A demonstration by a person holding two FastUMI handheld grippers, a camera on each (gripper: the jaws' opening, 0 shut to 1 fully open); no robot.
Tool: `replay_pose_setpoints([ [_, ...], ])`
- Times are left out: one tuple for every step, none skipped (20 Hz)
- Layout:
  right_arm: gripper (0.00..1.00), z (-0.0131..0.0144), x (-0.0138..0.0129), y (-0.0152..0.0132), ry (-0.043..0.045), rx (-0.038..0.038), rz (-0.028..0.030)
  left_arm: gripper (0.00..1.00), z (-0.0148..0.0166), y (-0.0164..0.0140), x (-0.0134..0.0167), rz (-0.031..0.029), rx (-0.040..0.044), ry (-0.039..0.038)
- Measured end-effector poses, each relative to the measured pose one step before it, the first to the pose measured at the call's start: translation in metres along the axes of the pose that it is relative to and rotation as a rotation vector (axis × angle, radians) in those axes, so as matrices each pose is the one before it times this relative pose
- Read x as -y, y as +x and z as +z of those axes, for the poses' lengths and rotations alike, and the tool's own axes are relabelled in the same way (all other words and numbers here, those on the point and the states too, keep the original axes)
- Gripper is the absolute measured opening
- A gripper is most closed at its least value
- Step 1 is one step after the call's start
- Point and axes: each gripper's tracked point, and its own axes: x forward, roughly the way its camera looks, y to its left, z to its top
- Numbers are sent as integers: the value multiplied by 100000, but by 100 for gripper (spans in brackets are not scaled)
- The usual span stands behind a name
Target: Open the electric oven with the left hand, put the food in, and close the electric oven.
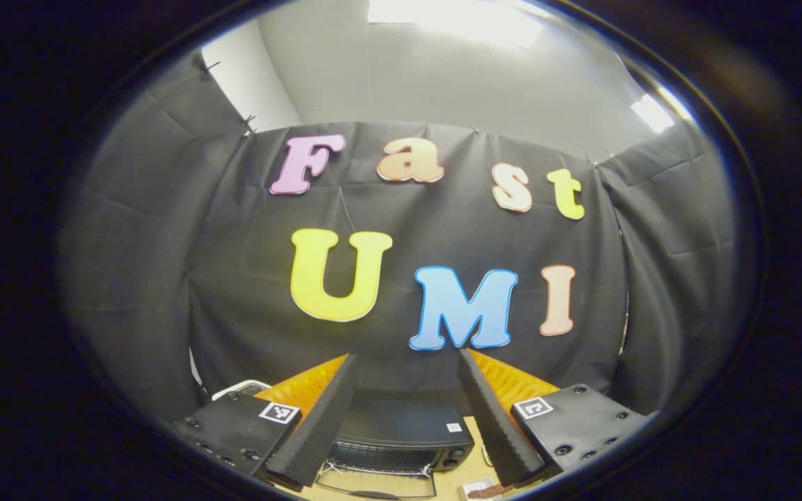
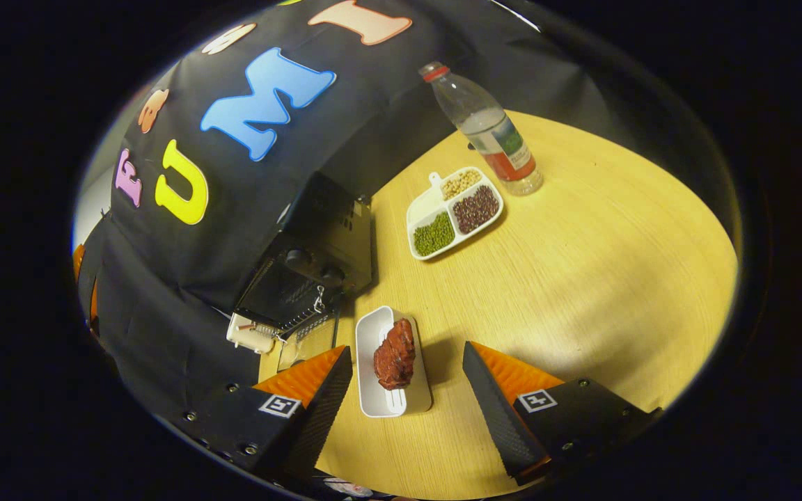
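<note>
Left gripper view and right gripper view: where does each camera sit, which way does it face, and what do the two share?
Left gripper view: rides the left hand-held gripper, facing level at the booth wall; its open fingers frame the oven, door down.
Right gripper view: rides the right hand-held gripper, tilted down at the table; open fingers flank the meat on its tray.
Shared: the oven and the wall.

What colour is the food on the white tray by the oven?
Dark reddish-brown meat, best seen in the right gripper view.
</note>
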Motion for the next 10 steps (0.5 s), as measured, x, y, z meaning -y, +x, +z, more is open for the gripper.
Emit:
replay_pose_setpoints([
  [97,-411,174,605,1810,-1424,860,96,-35,-102,18,799,-494,1659],
  [96,-282,199,602,1320,-1561,641,96,-533,-92,140,796,-1182,1287],
  [96,-323,163,439,1023,-1340,923,92,-526,-336,205,605,-1514,711],
  [96,-193,131,555,762,-1410,740,94,-374,-467,116,365,-1708,614],
  [95,-250,62,521,675,-1233,769,95,-466,-445,-255,1526,-1445,1097],
  [93,-52,127,490,1043,-1064,238,97,-427,-322,-730,2664,-1309,1680],
  [90,-242,70,347,1243,-1171,760,98,-58,-493,-673,2891,-595,1240],
  [87,-160,-261,293,2424,-1580,1992,100,-242,-453,-474,2423,-359,379],
  [85,-67,-250,-117,2045,-1529,2050,100,-93,-419,-393,1908,-537,-167],
  [71,328,-351,213,1852,200,1766,100,-224,-292,-466,2110,-612,-175],
])
